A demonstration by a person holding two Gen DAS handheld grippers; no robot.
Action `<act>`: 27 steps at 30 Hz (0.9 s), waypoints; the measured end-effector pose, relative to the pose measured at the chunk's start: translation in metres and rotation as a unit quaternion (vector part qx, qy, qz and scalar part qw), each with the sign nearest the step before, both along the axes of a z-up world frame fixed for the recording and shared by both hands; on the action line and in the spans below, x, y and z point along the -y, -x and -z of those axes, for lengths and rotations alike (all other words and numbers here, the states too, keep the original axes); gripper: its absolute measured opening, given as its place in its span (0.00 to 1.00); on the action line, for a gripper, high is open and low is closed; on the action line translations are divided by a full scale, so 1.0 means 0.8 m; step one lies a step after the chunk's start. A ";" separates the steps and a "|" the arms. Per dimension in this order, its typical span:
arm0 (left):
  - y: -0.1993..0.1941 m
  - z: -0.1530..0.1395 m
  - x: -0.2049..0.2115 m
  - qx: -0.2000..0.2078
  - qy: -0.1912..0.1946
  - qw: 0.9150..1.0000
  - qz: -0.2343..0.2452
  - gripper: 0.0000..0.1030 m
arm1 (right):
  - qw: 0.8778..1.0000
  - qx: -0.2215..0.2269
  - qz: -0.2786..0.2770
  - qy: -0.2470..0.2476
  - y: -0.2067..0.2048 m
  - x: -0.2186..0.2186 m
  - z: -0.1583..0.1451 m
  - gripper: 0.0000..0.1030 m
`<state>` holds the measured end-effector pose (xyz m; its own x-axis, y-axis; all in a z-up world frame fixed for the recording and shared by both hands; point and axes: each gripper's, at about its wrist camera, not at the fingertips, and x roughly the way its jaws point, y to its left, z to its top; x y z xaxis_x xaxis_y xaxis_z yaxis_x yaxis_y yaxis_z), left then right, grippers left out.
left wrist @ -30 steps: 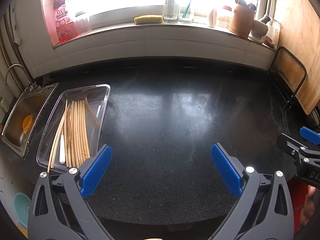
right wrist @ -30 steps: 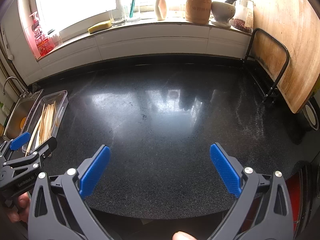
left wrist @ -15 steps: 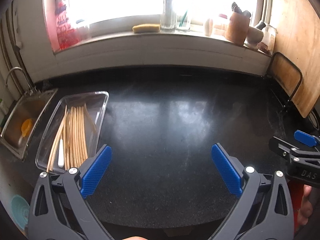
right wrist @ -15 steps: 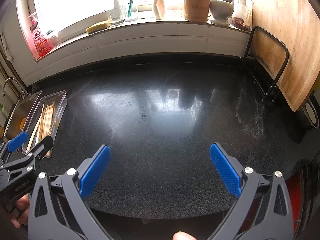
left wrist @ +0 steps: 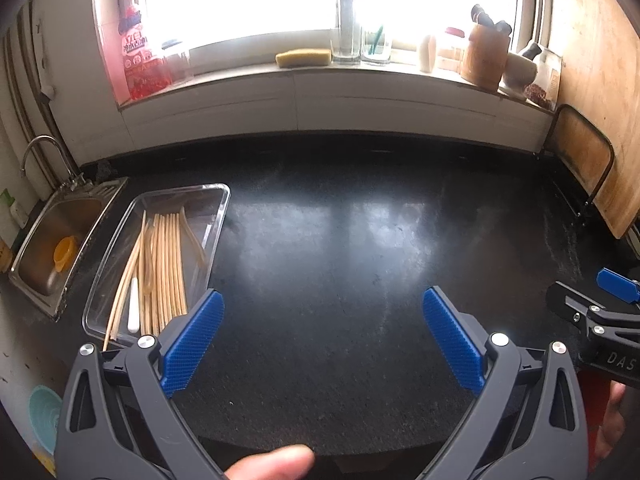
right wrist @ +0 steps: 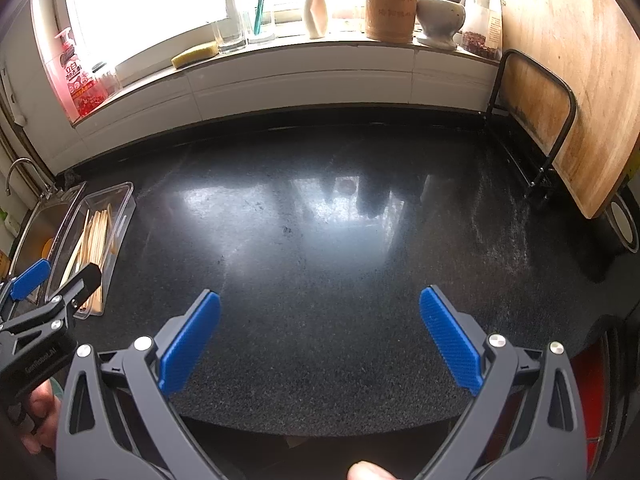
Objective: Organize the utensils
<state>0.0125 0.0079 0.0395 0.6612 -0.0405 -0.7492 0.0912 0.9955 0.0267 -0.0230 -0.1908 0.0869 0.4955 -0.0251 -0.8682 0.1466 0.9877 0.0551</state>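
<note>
1. The left gripper [left wrist: 322, 340] hangs above the near edge of the dark worktop [left wrist: 360, 240], its jaws spread wide with nothing between them. The right gripper [right wrist: 320, 336] hangs likewise over the middle of the worktop, jaws wide apart and empty.

2. The utensils lie in a clear plastic tray [left wrist: 218, 216] at the left end of the worktop, just beside the sink [left wrist: 52, 240]. Inside are a bundle of wooden chopsticks [left wrist: 164, 268] laid lengthwise, plus a short white utensil [left wrist: 133, 304] near the tray's front end. One chopstick leans across the others and sticks out over the front rim.

3. My reading is that the step in hand is the approach to the tray, and the left gripper is better placed, since the tray sits just ahead of its left finger [left wrist: 194, 344].

4. To do it well, swing the left gripper over the tray and turn the jaws so they close across the sticks, not along them.

5. Pick a single stick at the edge of the bundle, or the stray one over the rim; it looks the easiest to isolate.

6. Come down gently: the tray looks light and would likely slide on the glossy stone, possibly toward the sink. The right gripper could steady its right wall.

7. Grip near mid-length so the thin stick does not pivot.
</note>
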 end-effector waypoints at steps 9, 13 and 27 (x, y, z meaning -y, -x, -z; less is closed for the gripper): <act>0.000 0.004 -0.003 -0.010 0.007 1.000 0.001 0.94 | 1.000 0.001 0.001 -0.001 0.003 0.001 0.000 0.94; 0.000 0.006 -0.003 -0.012 0.010 1.000 -0.002 0.94 | 1.000 0.000 0.001 -0.002 0.003 0.002 0.001 0.94; 0.000 0.009 -0.008 -0.016 0.011 1.000 -0.001 0.94 | 1.000 -0.002 0.000 -0.004 0.004 0.001 0.003 0.94</act>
